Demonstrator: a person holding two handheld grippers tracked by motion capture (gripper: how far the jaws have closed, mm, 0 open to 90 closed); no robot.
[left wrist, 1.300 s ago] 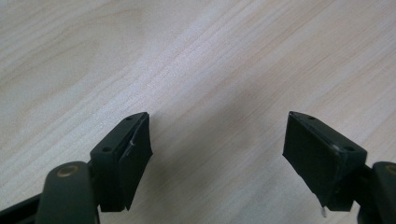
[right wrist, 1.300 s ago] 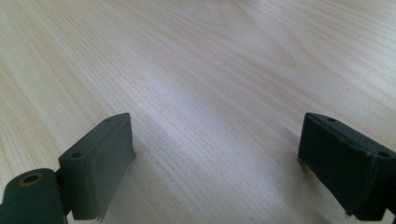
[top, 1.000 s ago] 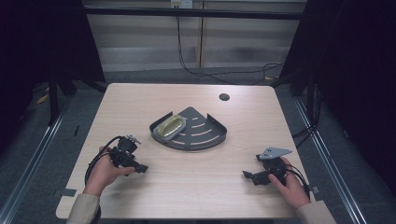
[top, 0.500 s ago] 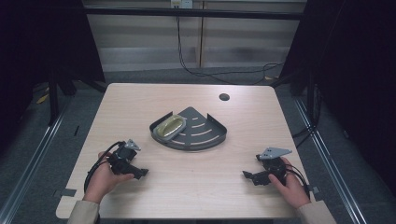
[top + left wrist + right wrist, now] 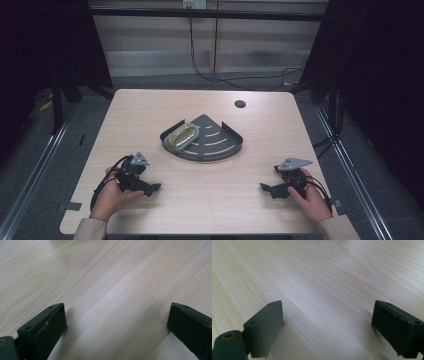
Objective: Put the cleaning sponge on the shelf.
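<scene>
A dark grey quarter-round tray (image 5: 220, 145) sits at the middle of the light wood table. A rounded yellowish object (image 5: 182, 136) lies in its left part. My left gripper (image 5: 151, 188) rests low over the table near the front left, well short of the tray. Its jaws have just been opening and stand wide apart in the left gripper view (image 5: 116, 315), with bare wood between them. My right gripper (image 5: 267, 189) is near the front right, also open over bare wood (image 5: 328, 312).
A small black round hole (image 5: 240, 104) marks the table's far right part. The table top (image 5: 150, 115) ends close behind both hands. Cables run across the floor beyond the far edge, and dark frame posts stand at both sides.
The left hand has drawn back a little toward the near edge of the table. The right hand has stayed where it was.
</scene>
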